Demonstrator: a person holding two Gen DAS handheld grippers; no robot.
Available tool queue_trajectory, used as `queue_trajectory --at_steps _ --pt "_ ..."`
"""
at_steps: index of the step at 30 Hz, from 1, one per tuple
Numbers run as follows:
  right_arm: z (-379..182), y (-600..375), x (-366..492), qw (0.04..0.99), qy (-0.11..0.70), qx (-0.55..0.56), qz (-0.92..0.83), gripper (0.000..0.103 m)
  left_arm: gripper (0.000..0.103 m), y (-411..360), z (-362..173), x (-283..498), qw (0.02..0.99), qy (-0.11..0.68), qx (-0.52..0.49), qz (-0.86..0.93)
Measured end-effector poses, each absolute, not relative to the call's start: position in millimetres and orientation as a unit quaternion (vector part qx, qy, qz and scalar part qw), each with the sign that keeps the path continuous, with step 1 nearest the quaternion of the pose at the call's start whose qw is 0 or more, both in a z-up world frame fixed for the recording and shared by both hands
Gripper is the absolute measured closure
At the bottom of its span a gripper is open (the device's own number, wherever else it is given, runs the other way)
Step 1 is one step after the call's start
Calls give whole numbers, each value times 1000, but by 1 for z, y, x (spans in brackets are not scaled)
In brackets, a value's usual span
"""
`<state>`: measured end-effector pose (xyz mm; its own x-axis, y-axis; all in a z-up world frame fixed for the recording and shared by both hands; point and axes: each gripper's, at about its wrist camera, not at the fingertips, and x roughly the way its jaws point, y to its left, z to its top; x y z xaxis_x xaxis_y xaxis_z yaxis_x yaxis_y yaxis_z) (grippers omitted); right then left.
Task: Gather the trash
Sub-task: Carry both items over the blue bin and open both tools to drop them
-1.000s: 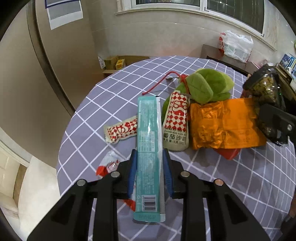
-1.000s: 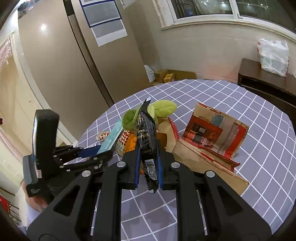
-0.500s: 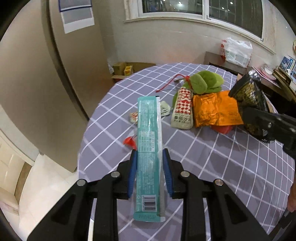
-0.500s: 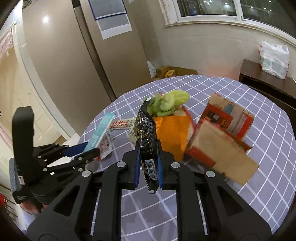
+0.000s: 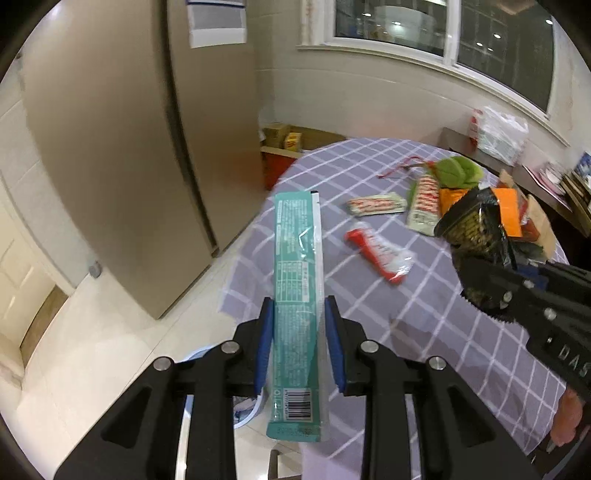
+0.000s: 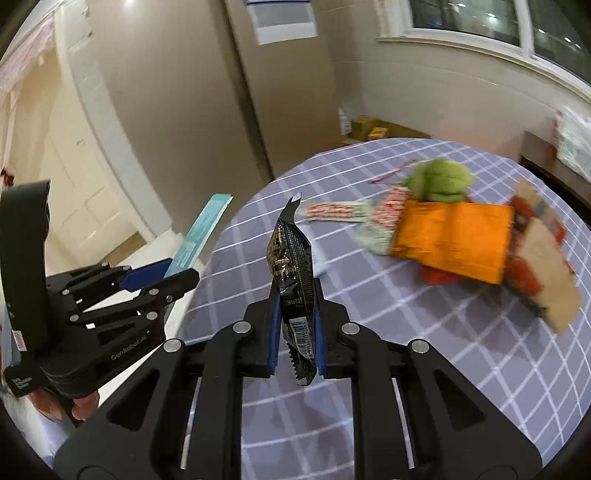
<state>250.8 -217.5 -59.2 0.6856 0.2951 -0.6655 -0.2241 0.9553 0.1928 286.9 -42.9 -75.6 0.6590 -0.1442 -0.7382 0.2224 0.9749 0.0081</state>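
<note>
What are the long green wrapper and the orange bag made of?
The long green wrapper looks like thin glossy plastic film: light glints off it, and one edge is clear. The orange bag looks like shiny crinkled foil or metallised plastic, judging by its creases; that view is blurred, so it is uncertain.

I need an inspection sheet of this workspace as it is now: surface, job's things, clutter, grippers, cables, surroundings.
Surface: round table under a purple checked cloth.
Job's things: teal wrapper, black snack bag; on the cloth, red-and-white packets, orange foil bag, paper bag.
Clutter: green plush toy.
Grippers: left gripper shut on teal wrapper; right gripper shut on black snack bag.
Cables: nothing seen.
Surroundings: window, cardboard boxes on the floor.
</note>
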Motion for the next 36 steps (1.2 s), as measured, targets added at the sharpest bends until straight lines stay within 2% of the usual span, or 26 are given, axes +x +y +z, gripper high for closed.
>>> queue_trajectory --at_steps 18,27,28,29,30,31,36 --pt "-86 -72 266 885 405 -20 231 88 76 91 -106 270 904 428 -12 3" --pt "-111 -36 276 868 435 -32 239 88 75 119 -128 279 893 450 -26 19" --pt "-112 -34 277 867 437 -33 238 88 70 120 -131 282 894 447 -27 20" --pt "-113 -33 278 866 439 -34 238 88 51 120 -133 285 894 446 -26 23" --pt "-114 -31 278 865 441 -36 237 88 40 123 -136 289 895 444 -27 38" --pt "-116 -30 279 864 443 -37 235 88 35 126 -138 289 897 438 -29 49" --pt "-127 -27 279 858 456 -40 232 88 35 141 -152 285 891 449 -44 54"
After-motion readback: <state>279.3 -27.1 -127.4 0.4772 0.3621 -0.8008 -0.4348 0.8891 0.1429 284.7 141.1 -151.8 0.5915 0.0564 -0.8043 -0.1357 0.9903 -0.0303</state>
